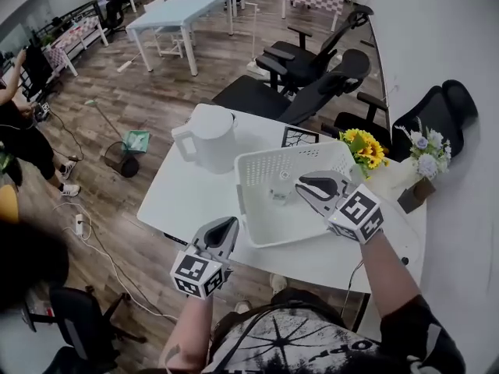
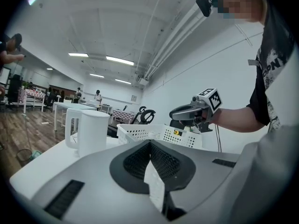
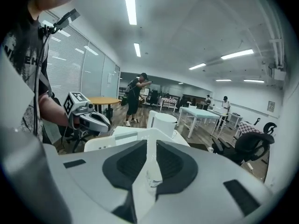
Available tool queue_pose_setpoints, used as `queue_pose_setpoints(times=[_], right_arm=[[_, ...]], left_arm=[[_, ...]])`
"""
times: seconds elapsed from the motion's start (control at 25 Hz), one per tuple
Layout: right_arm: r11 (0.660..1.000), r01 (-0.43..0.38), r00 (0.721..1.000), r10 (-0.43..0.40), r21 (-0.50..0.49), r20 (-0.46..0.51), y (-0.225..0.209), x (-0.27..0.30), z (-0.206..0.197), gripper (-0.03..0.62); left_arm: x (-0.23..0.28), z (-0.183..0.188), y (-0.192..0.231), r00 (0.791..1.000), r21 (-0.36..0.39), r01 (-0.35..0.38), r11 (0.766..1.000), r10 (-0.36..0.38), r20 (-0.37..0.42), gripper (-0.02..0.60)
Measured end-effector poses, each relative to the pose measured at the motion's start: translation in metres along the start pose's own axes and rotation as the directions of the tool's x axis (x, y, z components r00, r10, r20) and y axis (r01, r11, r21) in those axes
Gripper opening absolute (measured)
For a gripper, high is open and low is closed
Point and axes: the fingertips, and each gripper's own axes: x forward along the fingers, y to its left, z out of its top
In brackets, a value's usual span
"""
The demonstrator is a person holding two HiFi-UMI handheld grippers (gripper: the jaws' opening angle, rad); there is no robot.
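Note:
A white perforated basket stands on the white table, with a small clear cup on its floor. My right gripper hangs inside the basket just right of the cup. Its jaws stand a narrow gap apart, so it is open, and in the right gripper view the cup shows through that gap. My left gripper is shut and empty, hovering by the basket's front left corner. In the left gripper view it looks over the basket toward the right gripper.
A white kettle stands left of the basket on the table. Sunflowers, pale flowers and a dark square tile sit along the far right side. Black office chairs crowd behind the table. A person stands at far left.

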Motion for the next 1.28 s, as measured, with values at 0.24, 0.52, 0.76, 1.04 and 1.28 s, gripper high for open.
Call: queue_pose_setpoints(times=[0.24, 0.52, 0.76, 1.04, 1.28], right_arm=[[0.998, -0.059, 0.995, 0.059, 0.006, -0.077, -0.015, 0.033, -0.020, 0.138], [0.990, -0.135, 0.979, 0.139, 0.032, -0.148, -0.026, 0.071, -0.048, 0.216], [0.983, -0.173, 0.970, 0.182, 0.065, -0.160, -0.031, 0.092, -0.064, 0.216], [0.977, -0.199, 0.964, 0.210, 0.080, -0.162, -0.030, 0.105, -0.075, 0.212], [0.976, -0.212, 0.966, 0.218, 0.056, -0.140, -0.028, 0.105, -0.076, 0.169]], left_arm=[[0.006, -0.001, 0.012, 0.999, -0.018, -0.047, 0.999, 0.047, 0.015, 0.009], [0.007, -0.011, 0.025, 0.994, -0.046, -0.107, 0.993, 0.107, 0.010, 0.009], [0.006, -0.025, 0.030, 0.988, -0.071, -0.156, 0.985, 0.156, -0.003, 0.009], [0.005, -0.037, 0.036, 0.981, -0.087, -0.196, 0.977, 0.195, -0.018, 0.009], [0.008, -0.038, 0.037, 0.979, -0.088, -0.204, 0.975, 0.204, -0.019, 0.011]])
